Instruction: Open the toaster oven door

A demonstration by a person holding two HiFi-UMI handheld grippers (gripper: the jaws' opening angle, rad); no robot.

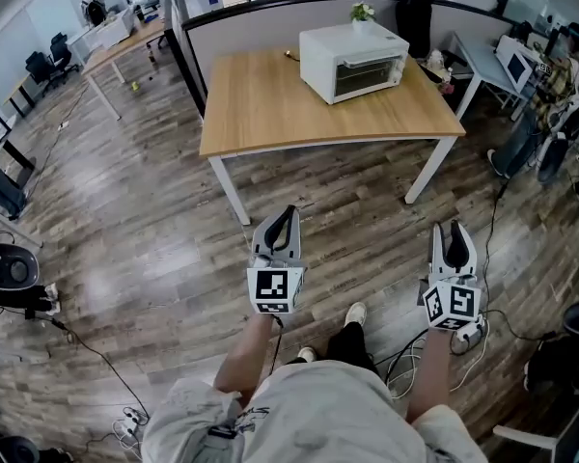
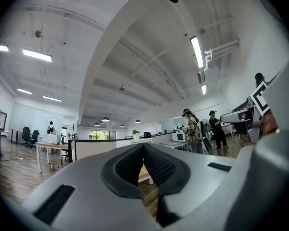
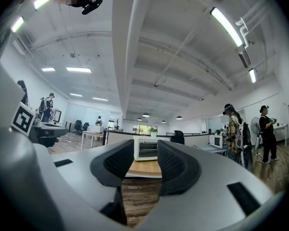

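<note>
Looking down from the head view, the first asks: "Where is the toaster oven (image 1: 353,61)?"

"On the wooden counter (image 1: 261,104), toward its far right corner, set at a slight angle. Its glass door (image 1: 369,75) faces the counter's near edge and is closed."

"Anything else up there?"

"A potted plant (image 1: 362,12) just behind the oven, at the far edge. A small yellowish thing (image 1: 291,55) lies near the far edge, left of the oven. It is too small to tell what it is."

"And the left hand-held gripper (image 2: 143,146)?"

"Its dark pads meet at the tips, with nothing between them. It is held level over the wood floor (image 1: 145,239), well short of the counter's near edge."

"The right hand-held gripper (image 3: 145,152)?"

"Its jaws stand apart and hold nothing. Through the gap, its own view shows the oven's front far off on the counter. It too is over the floor, beside the left one."

"Does either touch the oven?"

"No. Both are well apart from it, with their marker cubes toward the person (image 1: 318,413) holding them."
</note>
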